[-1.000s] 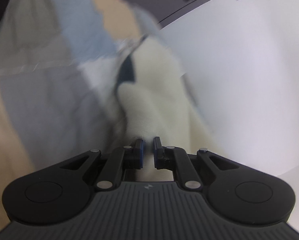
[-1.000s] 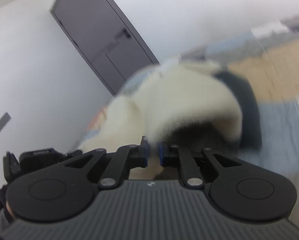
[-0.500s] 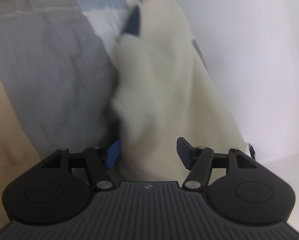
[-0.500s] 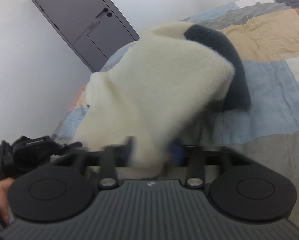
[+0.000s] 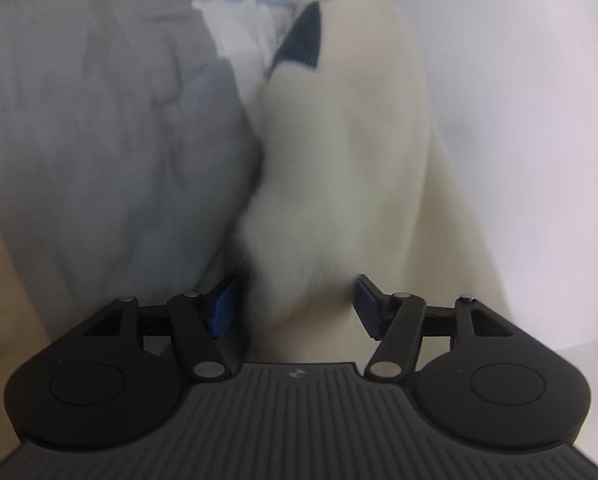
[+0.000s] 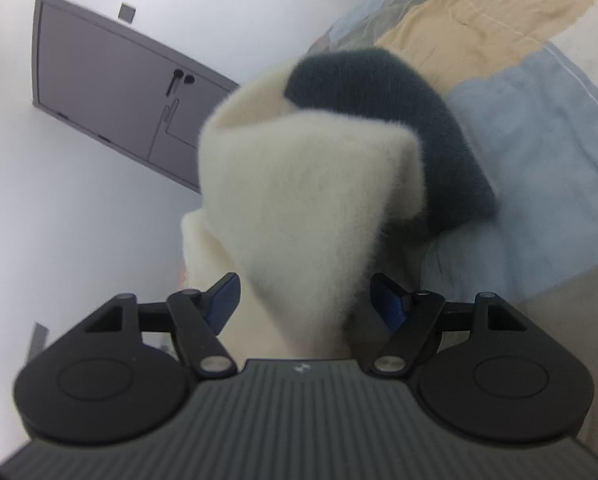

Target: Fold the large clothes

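From the left wrist, the left tongs stand apart around a cream fleece garment on the patchwork bedspread; from the right wrist, the right tongs likewise gape, leaving it bunched, folding seemingly unfinished.

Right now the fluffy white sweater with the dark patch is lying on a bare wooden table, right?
Not quite. The fluffy white sweater with the dark patch is lying on a patchwork quilt of blue, tan and grey, as the right wrist view shows.
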Motion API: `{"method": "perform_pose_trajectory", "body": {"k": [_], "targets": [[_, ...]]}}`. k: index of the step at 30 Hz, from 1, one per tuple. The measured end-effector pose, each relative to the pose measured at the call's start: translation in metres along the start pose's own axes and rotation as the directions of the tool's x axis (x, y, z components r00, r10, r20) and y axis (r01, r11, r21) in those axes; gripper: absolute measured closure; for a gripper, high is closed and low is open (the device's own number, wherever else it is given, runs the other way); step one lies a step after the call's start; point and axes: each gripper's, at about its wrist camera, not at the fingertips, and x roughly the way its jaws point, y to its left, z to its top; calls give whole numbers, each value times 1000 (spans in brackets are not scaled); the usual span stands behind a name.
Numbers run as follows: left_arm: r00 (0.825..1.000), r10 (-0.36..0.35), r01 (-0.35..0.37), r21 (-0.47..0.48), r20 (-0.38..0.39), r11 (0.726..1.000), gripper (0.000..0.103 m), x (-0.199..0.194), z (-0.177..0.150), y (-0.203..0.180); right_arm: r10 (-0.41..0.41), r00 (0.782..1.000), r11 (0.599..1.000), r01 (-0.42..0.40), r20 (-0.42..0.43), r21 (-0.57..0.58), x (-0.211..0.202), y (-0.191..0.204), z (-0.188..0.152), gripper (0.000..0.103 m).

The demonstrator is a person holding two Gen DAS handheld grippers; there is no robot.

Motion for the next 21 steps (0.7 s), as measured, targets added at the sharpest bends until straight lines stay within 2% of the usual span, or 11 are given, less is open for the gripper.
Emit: {"method": "perform_pose_trajectory", "body": {"k": [2,4,6,7,9,11,13,15,18,20,21], "targets": [[1000,11,-11,-9,21,1000,43,0,8,2,-10,1000,997,12,15,-73,5,1,10,30],[1000,-14,14,-38,18,999,55,3,15,4,-45,998,991,51,46,-123,8,0,19,42],[1000,-14,15,-41,22,999,68,4,18,1,-12,1000,995,14,26,-96,12,-7,24,63],[999,-20,22,-36,33,999,76,0,16,-1,9,1000,997,-7,22,-77,13,-9,24,66],[997,-61,63,-35,52,997,82,-6,12,-4,35,999,995,-31,36,-95,11,-5,21,82],[989,-128,130,-14,68,991,86,-21,12,-11,45,996,985,-31,81,-169,3,8,20,86],[978,-184,179,55,100,982,87,-44,10,-25,107,983,969,-70,149,-236,-12,21,22,88],[955,-269,254,124,129,959,87,-71,6,-38,190,955,955,-126,229,-269,-36,32,25,90],[883,-451,432,148,133,889,88,-109,8,-55,237,912,946,-138,335,-295,-76,51,22,90],[848,-510,480,203,141,854,88,-137,9,-74,243,900,943,-132,361,-307,-93,65,25,90],[837,-530,492,238,137,838,88,-151,9,-86,233,900,939,-110,369,-325,-101,74,26,91]]}}
